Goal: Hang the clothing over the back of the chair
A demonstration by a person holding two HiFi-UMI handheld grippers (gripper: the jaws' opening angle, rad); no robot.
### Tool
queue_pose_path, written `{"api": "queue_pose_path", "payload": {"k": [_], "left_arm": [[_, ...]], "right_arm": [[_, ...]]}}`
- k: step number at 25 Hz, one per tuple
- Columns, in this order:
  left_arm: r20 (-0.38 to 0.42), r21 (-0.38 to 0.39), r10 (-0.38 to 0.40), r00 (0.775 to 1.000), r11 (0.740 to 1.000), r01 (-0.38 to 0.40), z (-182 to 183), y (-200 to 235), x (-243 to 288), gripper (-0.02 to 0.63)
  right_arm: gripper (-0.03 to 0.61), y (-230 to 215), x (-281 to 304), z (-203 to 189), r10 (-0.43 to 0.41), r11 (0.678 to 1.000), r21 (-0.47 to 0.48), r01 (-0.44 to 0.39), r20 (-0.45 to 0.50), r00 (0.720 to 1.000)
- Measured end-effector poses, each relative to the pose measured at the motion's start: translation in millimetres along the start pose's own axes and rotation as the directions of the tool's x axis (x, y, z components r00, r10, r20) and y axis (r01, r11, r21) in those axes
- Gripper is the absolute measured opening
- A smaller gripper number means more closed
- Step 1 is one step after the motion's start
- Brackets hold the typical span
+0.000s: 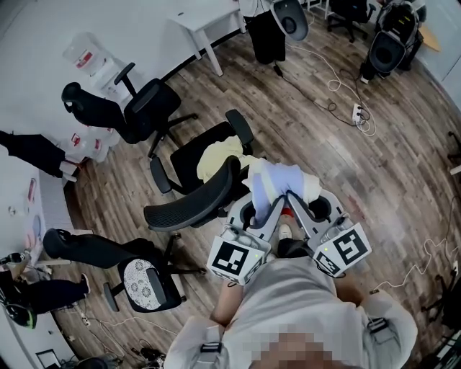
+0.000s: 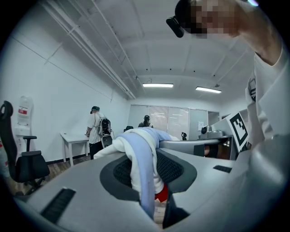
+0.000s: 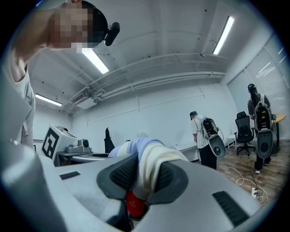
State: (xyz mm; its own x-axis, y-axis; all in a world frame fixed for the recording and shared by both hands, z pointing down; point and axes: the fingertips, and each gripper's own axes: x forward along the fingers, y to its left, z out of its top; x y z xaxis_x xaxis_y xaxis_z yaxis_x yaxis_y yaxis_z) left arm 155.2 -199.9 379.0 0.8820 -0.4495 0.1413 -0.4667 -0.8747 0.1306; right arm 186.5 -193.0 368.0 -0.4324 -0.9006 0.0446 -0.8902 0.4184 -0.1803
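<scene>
A pale blue and cream garment [image 1: 279, 182] hangs bunched between my two grippers, just right of the black mesh chair [image 1: 198, 202]. My left gripper [image 1: 262, 210] is shut on a fold of the garment [image 2: 142, 167], which drapes down between its pads. My right gripper [image 1: 295, 199] is shut on another fold of the garment [image 3: 149, 167]. A yellow cloth [image 1: 217, 156] lies on the chair's seat. The chair's back [image 1: 193, 207] curves just left of the left gripper.
Other black office chairs stand at the left [image 1: 122, 112] and lower left [image 1: 108, 263]. A white table [image 1: 209, 21] is at the top. Cables and a power strip [image 1: 358, 115] lie on the wood floor at the right. People [image 2: 96, 129] stand across the room.
</scene>
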Motion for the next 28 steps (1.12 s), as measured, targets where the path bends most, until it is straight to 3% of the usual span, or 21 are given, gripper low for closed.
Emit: {"api": "queue_pose_path", "payload": {"k": [17,28], "left_arm": [[-0.031,0.037,0.074,0.997,0.997,-0.073,25.9,41.0,56.9,0.120],[-0.028,0.026,0.050,0.998,0.998,-0.049,34.6,72.8,66.3,0.120]], "right_arm": [[0.067,-57.8,46.9,22.4,0.079,0.996,0.031,-0.080,0.032,0.996],[0.067,-64.8,78.3,28.0,0.019,1.000,0.018,-0.020,0.032,0.999]]}}
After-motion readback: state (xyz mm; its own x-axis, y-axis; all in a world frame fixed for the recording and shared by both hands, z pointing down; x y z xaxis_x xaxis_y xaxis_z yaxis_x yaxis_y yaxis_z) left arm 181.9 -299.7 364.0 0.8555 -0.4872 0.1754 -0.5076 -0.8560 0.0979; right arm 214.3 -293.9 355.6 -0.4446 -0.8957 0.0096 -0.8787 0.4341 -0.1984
